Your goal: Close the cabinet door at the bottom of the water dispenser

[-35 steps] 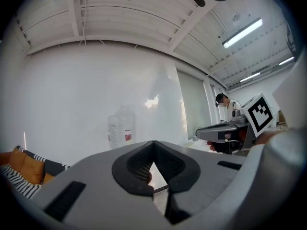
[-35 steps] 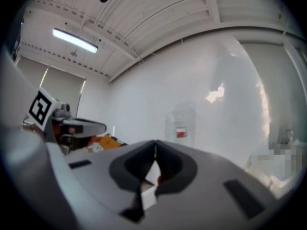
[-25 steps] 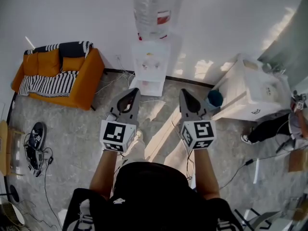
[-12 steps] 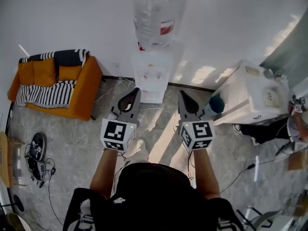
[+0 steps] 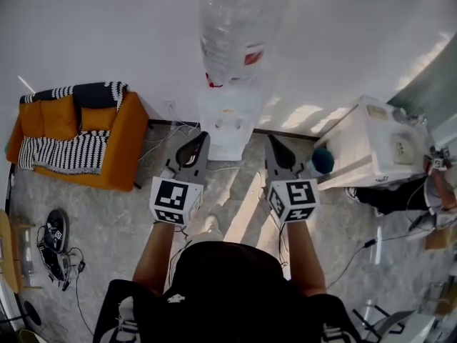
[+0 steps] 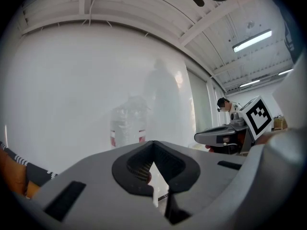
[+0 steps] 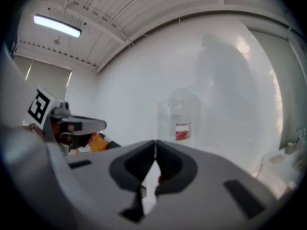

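The water dispenser (image 5: 227,116) sits closer than a second ago, dead ahead of the left gripper (image 5: 201,138) and right gripper (image 5: 271,140), both pressed together and empty, so its bottom cabinet door (image 5: 226,143), low between the tips, looks almost reachable.

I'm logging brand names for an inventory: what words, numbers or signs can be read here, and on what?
No text can be read.
Water bottle: red and white label, print too blurred.
White box: no legible print.
Marker cubes: black-and-white square patterns, no words.
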A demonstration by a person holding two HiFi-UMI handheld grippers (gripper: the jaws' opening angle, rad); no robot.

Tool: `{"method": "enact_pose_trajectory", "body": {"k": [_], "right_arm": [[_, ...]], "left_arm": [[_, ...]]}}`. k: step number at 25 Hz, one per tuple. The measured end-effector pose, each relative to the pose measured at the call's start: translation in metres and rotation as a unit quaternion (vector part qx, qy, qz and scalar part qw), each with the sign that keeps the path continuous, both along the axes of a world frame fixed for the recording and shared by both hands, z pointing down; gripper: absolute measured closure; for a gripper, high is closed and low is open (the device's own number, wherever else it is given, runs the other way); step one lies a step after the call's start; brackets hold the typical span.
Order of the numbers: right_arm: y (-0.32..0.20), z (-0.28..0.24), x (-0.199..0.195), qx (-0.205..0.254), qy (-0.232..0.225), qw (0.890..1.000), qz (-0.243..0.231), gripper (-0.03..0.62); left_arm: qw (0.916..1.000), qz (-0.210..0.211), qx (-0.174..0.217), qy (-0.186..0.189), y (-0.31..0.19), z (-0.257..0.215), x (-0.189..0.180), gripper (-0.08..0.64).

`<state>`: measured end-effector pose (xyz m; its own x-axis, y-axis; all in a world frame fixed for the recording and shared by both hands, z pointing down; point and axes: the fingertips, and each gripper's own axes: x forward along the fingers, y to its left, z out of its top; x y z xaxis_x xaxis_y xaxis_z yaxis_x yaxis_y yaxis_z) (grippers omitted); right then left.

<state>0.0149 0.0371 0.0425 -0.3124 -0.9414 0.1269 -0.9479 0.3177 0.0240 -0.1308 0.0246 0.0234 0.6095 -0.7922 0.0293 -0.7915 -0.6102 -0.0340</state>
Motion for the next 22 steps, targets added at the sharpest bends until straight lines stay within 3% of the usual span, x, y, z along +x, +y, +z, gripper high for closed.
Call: {"method": "enact_pose_trajectory", "body": {"k": [15, 19, 22], "right_arm": [[-0.079, 0.042, -0.037, -0.040, 0.002, 0.999, 0.000, 0.557], [-0.086, 0.057, -0.035, -0.057, 0.002, 0.998, 0.004, 0.557], [-0.093, 0.067, -0.028, -0.064, -0.005, 0.998, 0.014, 0.557]], "left_arm": [[0.9984, 0.020, -0.050, -0.016, -0.072, 0.045, -0.024, 0.552], [0.9959, 0.026, -0.084, -0.023, -0.076, 0.069, -0.024, 0.552], [0.9954, 0.030, -0.088, -0.023, -0.082, 0.077, -0.020, 0.552]]}}
